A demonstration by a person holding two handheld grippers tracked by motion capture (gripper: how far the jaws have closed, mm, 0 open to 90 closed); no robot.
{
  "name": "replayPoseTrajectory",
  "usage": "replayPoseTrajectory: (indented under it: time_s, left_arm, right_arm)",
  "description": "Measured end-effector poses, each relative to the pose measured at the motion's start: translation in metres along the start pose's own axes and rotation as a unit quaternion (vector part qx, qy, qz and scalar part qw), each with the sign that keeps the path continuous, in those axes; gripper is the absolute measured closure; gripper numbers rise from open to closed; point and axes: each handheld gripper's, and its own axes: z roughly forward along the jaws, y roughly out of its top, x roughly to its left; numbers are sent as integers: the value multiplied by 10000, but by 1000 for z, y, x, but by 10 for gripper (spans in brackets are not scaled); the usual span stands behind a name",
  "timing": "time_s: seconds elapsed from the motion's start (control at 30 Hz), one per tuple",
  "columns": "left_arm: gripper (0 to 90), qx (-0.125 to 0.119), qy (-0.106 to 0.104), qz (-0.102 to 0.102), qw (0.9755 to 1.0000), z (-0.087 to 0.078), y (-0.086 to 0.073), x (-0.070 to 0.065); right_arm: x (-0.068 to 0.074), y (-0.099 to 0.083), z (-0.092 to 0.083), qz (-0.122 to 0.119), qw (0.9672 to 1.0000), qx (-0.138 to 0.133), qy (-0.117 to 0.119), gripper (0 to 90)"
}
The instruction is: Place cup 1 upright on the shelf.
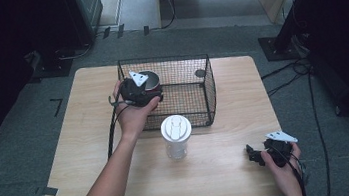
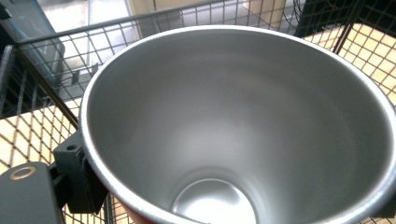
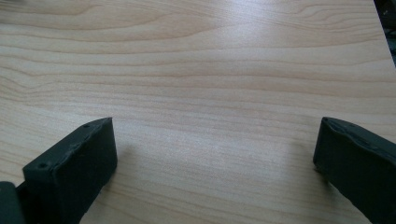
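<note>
Inside a black wire basket (image 1: 197, 92) near the far side of the wooden table (image 1: 93, 153), a metal cup (image 2: 243, 121) sits at the basket's left end, its open mouth facing up and its brushed steel inside bare. Clamped on the cup is the left gripper (image 1: 137, 90): one black jaw presses the outside of the rim at the lower left of the left gripper view, and the person's left hand (image 1: 134, 115) reaches over the basket's near wall. Just in front of the basket stands a clear tumbler with a white lid (image 1: 176, 137). Well apart, at the table's near right corner, the right gripper (image 3: 215, 158) rests low over bare wood, jaws spread wide, holding nothing.
</note>
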Motion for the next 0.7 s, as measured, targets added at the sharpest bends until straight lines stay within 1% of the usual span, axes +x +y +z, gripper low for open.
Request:
replayPoseTrajectory:
  time_s: [0.07, 0.1, 0.17, 0.23, 0.33, 0.37, 0.43, 0.53, 0.57, 0.7]
  left_arm:
    - [80, 60, 41, 57, 10000, 2, -1, 0]
    - [80, 92, 51, 41, 9999, 4, -1, -1]
    - [80, 138, 13, -11, 9999, 5, -1, 0]
    - [79, 143, -2, 11, 9999, 7, -1, -1]
    - [79, 235, -72, 62, 9997, 10, -1, -3]
    - [79, 281, -94, 103, 9995, 11, -1, -4]
    - [79, 348, -83, 116, 9993, 13, -1, -5]
    - [79, 501, -140, 59, 9986, 16, 0, -4]
    - [79, 567, -154, 89, 9982, 17, 1, -3]
    - [79, 678, -144, 156, 9975, 19, 1, -4]
  right_arm:
    - [0, 0, 0, 0, 10000, -1, 0, 0]
    - [0, 0, 0, -3, 10000, 1, 1, 0]
    - [0, 0, 0, -1, 10000, -1, -1, 0]
    - [0, 0, 0, -1, 10000, 0, 0, 0]
    - [0, 0, 0, -1, 10000, 0, 0, 0]
    - [0, 0, 0, -2, 10000, 1, 0, 0]
    - [0, 0, 0, -2, 10000, 1, 0, 0]
    - [0, 0, 0, 0, 10000, -1, 0, 0]
    - [0, 0, 0, -1, 10000, 1, 0, 0]
    - [0, 0, 0, -13, 10000, -5, -1, 0]
